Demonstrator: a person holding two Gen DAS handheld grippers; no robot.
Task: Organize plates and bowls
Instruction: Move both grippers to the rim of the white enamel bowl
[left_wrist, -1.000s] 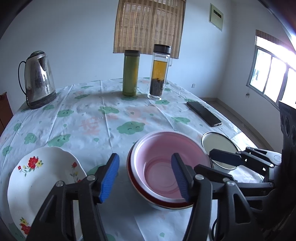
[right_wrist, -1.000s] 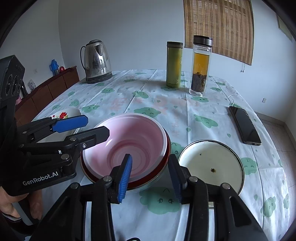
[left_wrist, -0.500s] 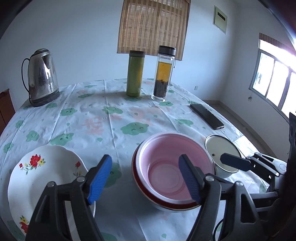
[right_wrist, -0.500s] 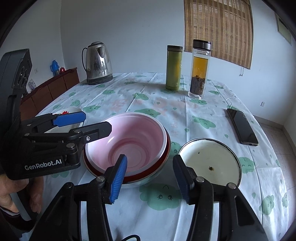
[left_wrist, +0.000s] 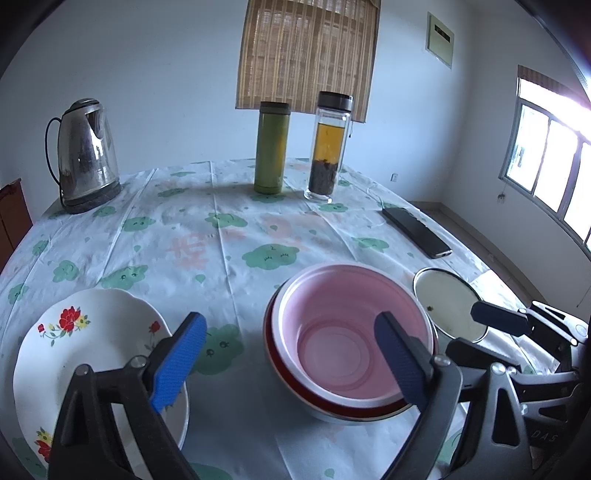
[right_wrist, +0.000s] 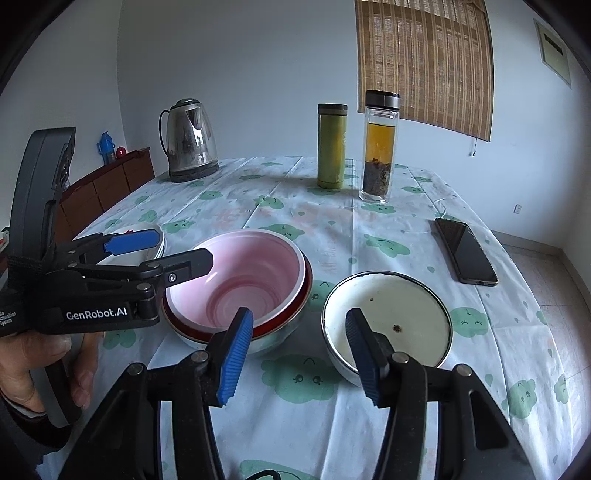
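The pink bowl (left_wrist: 347, 332) sits nested inside a red-rimmed bowl (left_wrist: 291, 373) near the middle of the counter (left_wrist: 221, 236), and this stack of 2 lies between the 2 tools. The left hand-held gripper (left_wrist: 291, 363) has its blue pads spread wide and holds nothing; its right finger overlaps the pink bowl's near-right rim in the left wrist view, though whether it touches cannot be told. The right hand-held gripper (right_wrist: 299, 356) is likewise spread and empty, its gap aimed at the cloth between the stack and the white enamel plate (right_wrist: 388, 314).

The relation that matters is side. The floral plate (left_wrist: 74, 350) lies at the near left, just beside the left tool's left finger and well apart from the right tool. The enamel plate lies at the near right, directly ahead of the right tool's right finger, with a dark speck on its face. So each plate has 1 nearer hand, and the bowls are already gathered in the middle.

Both plates are round, so no long axis constrains the approach; a rim pinch from the near edge looks workable. In my judgement, the plates remain to be gathered.

Far back stand a steel kettle (left_wrist: 86, 155), a green flask (left_wrist: 271, 147) and a glass tea bottle (left_wrist: 328, 147); a phone (right_wrist: 465, 251) lies to the right.
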